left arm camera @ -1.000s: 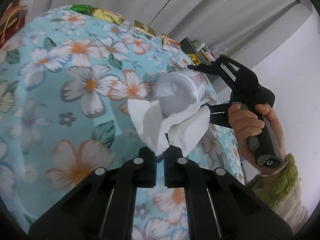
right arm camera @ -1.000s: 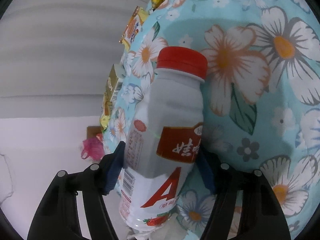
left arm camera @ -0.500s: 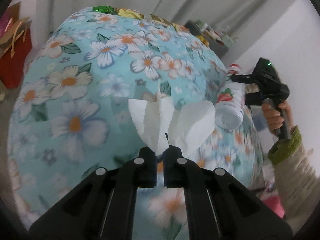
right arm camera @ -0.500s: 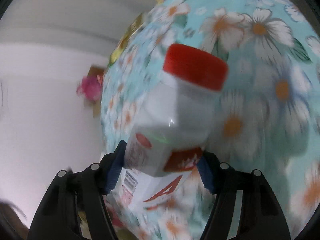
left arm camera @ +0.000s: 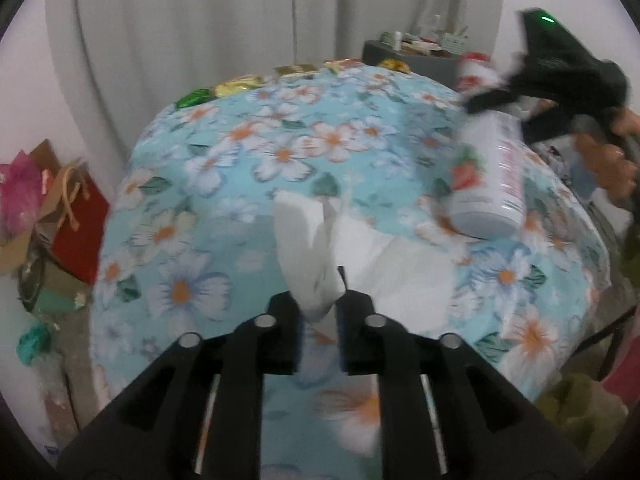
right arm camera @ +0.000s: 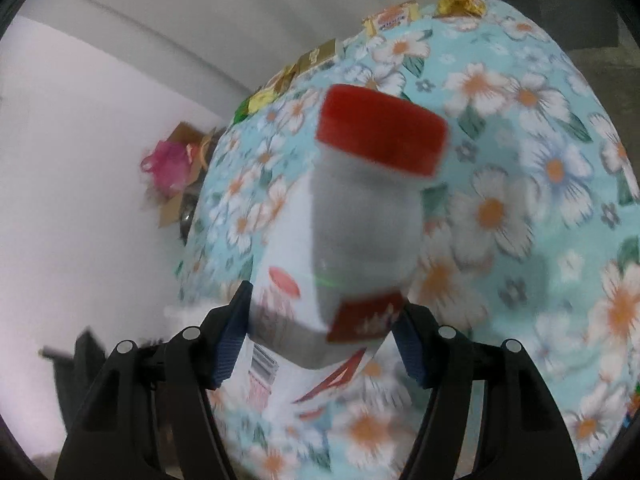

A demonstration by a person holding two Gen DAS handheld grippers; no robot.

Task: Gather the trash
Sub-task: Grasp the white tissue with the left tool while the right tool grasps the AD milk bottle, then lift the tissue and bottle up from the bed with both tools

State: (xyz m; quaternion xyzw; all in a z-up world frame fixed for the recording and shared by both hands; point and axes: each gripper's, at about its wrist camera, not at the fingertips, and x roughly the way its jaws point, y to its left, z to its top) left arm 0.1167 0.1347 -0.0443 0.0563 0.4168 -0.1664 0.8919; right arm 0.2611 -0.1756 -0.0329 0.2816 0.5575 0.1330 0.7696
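Observation:
A crumpled white tissue [left arm camera: 308,248] hangs between the fingers of my left gripper [left arm camera: 320,320], above the near part of the flowered tablecloth [left arm camera: 240,160]. Those jaws are opening; a gap shows on either side and the pads no longer pinch the tissue. My right gripper [right arm camera: 320,340] is shut on a white milk-drink bottle [right arm camera: 360,240] with a red cap [right arm camera: 380,132], gripping it around the label. In the left wrist view the same bottle [left arm camera: 488,176] hangs bottom-down at the right, over the table's right edge, with a person's hand [left arm camera: 608,160] on the handle.
Several shiny snack wrappers [left arm camera: 240,82] lie along the table's far edge. A red gift bag [left arm camera: 76,216] and pink paper [left arm camera: 16,184] stand on the floor at the left. A dark cabinet [left arm camera: 412,56] with small items sits behind the table, before a grey curtain [left arm camera: 200,20].
Both grippers rose and drew back from the table while rolling. The bottle moved off to the right, away from the tissue. The left jaws have parted around the tissue.

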